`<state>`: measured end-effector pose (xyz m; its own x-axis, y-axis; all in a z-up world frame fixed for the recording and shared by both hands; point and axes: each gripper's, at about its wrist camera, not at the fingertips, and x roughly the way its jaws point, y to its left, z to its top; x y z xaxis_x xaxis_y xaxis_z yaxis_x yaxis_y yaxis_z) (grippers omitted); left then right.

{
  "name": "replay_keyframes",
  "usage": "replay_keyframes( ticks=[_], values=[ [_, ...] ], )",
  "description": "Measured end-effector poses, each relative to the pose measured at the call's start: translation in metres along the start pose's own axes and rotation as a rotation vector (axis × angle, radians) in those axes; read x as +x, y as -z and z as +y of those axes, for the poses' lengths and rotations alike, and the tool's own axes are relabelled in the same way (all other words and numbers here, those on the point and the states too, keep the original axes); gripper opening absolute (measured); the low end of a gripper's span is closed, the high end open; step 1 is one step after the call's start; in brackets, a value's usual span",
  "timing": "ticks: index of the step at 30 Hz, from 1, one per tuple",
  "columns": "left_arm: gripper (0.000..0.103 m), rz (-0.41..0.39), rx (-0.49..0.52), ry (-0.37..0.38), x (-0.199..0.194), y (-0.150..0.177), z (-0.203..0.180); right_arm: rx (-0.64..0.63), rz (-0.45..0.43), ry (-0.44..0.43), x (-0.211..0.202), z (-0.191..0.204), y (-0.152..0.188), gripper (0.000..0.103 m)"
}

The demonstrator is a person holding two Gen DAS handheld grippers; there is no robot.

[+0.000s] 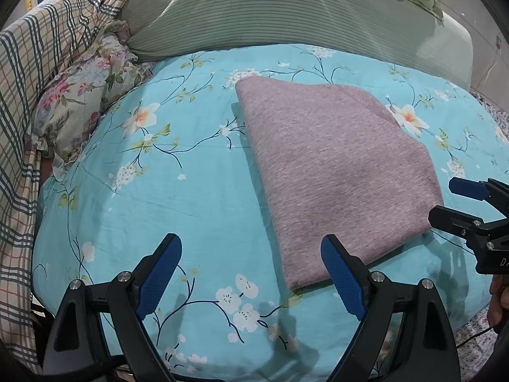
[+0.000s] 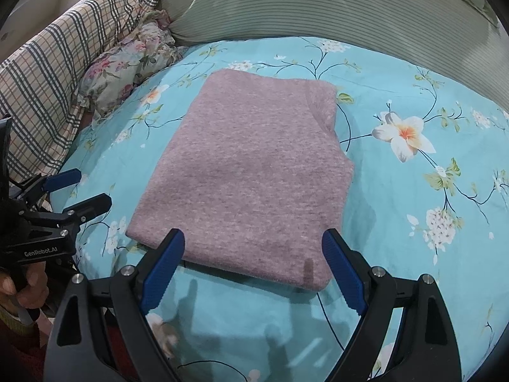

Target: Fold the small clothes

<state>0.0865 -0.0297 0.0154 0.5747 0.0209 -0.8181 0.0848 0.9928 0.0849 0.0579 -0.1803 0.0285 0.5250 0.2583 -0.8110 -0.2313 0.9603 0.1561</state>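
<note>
Folded mauve knit garment [image 2: 251,172] laid flat on turquoise floral sheet [image 2: 397,191], neat rectangle, no part lifted. Right gripper [image 2: 253,272] held above near edge of garment, jaws spread wide, nothing pinched. Left gripper [image 1: 251,278] held over sheet at garment's near left corner, jaws likewise spread, nothing pinched. Plaid quilt [image 1: 38,73] and flowered pillow [image 1: 86,102] bunched at left of sheet; green ribbed cover [image 1: 254,12] seen behind.
</note>
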Motion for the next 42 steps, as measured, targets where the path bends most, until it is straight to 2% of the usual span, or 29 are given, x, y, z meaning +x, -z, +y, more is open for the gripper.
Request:
replay_keyframes(
  ticks=[42],
  values=[
    [0.09,-0.046,0.01,0.019,-0.025,0.006,-0.011,-0.016,-0.02,-0.01,-0.018,0.005,0.008,0.088]
  ],
)
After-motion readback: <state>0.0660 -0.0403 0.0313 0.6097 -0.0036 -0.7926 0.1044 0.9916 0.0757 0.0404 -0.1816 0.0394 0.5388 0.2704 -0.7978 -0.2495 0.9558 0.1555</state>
